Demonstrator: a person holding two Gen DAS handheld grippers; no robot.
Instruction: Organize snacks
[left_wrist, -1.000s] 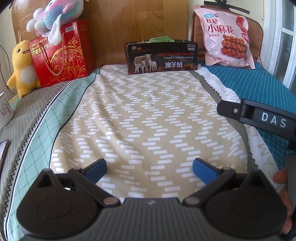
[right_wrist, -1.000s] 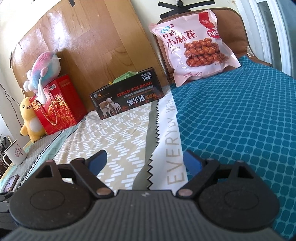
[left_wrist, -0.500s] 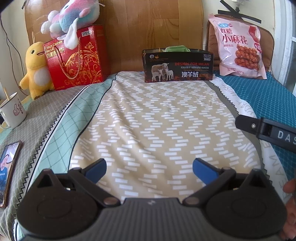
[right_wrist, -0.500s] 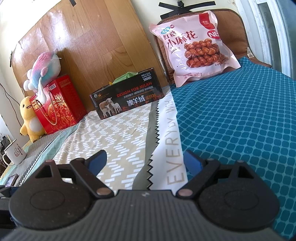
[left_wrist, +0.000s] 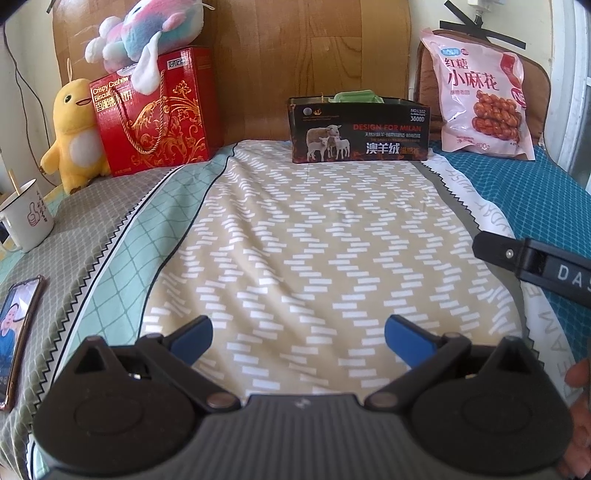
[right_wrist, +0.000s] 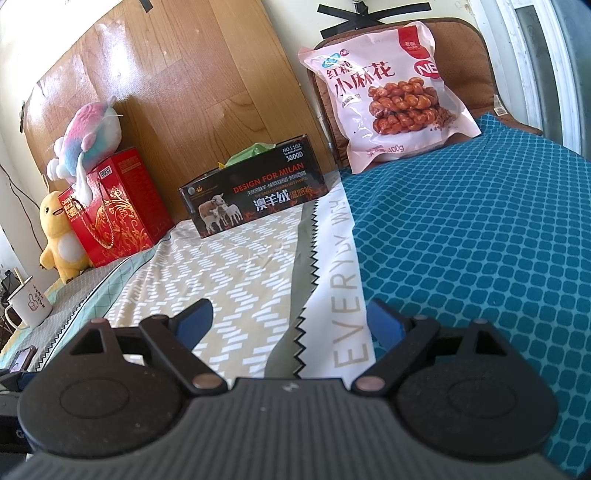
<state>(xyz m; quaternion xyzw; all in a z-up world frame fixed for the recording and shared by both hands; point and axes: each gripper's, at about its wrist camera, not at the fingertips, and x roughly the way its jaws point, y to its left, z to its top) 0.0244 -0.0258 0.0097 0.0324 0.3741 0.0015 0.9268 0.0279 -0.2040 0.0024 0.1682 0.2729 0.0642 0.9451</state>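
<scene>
One pink snack bag, one black box, one red box.

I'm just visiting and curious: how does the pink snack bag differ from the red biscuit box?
The pink snack bag is a soft pouch leaning on a brown cushion; the red biscuit box is rigid, stands upright and has a rope handle. A pastel plush sits atop the box; nothing sits on the bag. Both stand at the headboard end, untouched.
</scene>
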